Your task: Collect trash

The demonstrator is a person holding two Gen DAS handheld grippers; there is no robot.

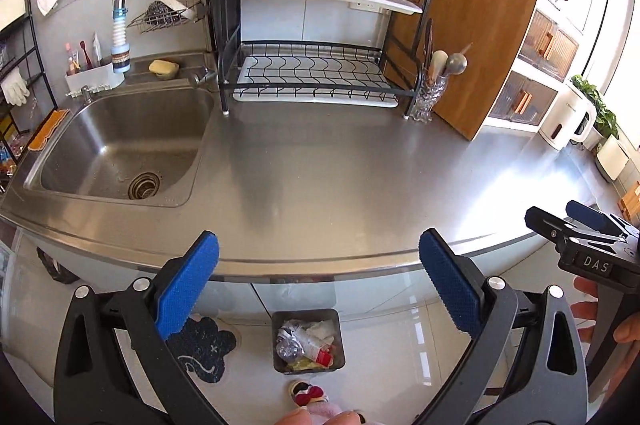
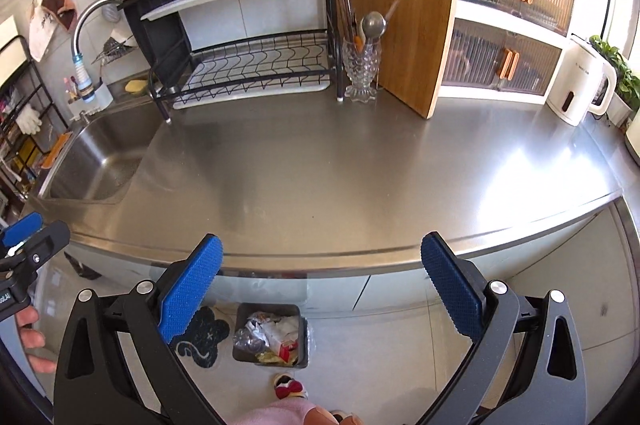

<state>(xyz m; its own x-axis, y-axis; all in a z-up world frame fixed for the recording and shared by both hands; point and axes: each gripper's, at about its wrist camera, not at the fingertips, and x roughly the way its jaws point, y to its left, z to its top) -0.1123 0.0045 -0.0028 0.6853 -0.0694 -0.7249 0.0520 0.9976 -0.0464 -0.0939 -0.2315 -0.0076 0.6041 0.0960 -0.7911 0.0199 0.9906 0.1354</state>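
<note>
A small grey trash bin [image 1: 308, 317] stands on the floor below the counter edge, holding crumpled paper, foil and red-and-yellow wrappers [image 1: 306, 343]. My left gripper [image 1: 318, 285] hangs above it, open wide, with nothing between its blue pads [image 1: 188, 289]. In the right wrist view the same bin [image 2: 270, 309] sits low in the middle, and my right gripper [image 2: 320, 285] is open and holds nothing. Each gripper shows at the edge of the other's view: the right gripper [image 1: 588, 229] and the left gripper [image 2: 24, 237].
The steel counter [image 1: 340, 177] runs across both views, with a sink [image 1: 120, 149] at left, a black dish rack [image 1: 320, 65], a glass utensil holder [image 1: 430, 93], a leaning wooden board [image 1: 480, 25] and a white kettle [image 1: 568, 121]. A dark mat [image 1: 204, 349] and a slippered foot [image 1: 306, 393] are on the floor.
</note>
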